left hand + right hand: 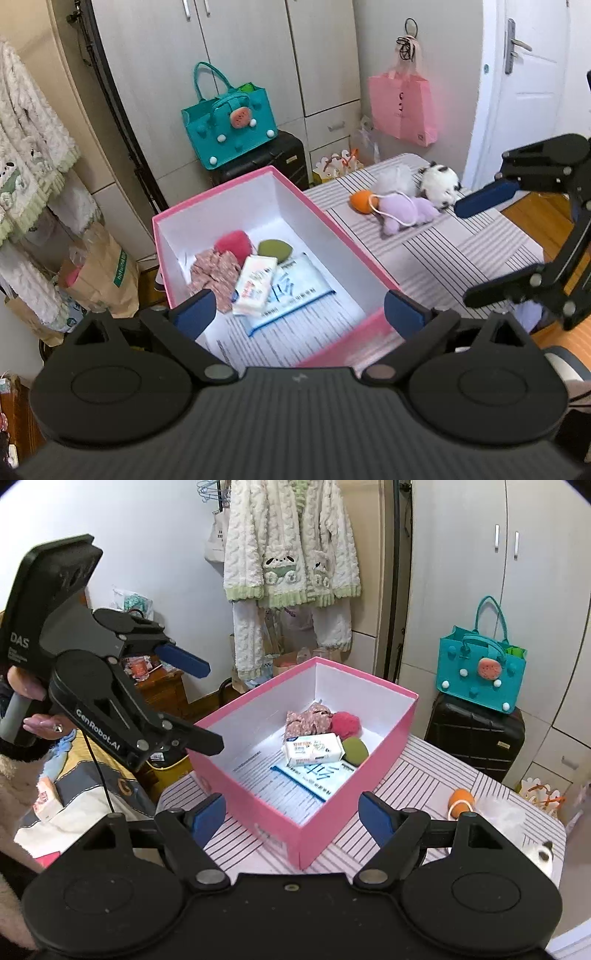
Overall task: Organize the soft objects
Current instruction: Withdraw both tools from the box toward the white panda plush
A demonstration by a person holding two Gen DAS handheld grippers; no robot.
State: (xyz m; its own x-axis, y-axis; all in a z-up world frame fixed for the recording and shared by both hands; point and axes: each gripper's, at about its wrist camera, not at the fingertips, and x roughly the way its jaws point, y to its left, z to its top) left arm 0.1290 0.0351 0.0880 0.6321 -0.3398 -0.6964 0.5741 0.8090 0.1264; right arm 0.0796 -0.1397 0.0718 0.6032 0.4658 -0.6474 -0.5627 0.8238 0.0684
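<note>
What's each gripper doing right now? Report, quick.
Left gripper: open, holding nothing, over the pink box.
Right gripper: open, holding nothing.

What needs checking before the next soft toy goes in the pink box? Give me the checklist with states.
1. Left gripper open and empty: ok.
2. Right gripper open and empty: ok.
3. Pink box has free floor space at its near end: ok.
4. Toys waiting on the striped table, namely purple plush, orange toy and black-and-white plush: ok.
5. White fluffy item is separate from the others: cannot tell.
</note>
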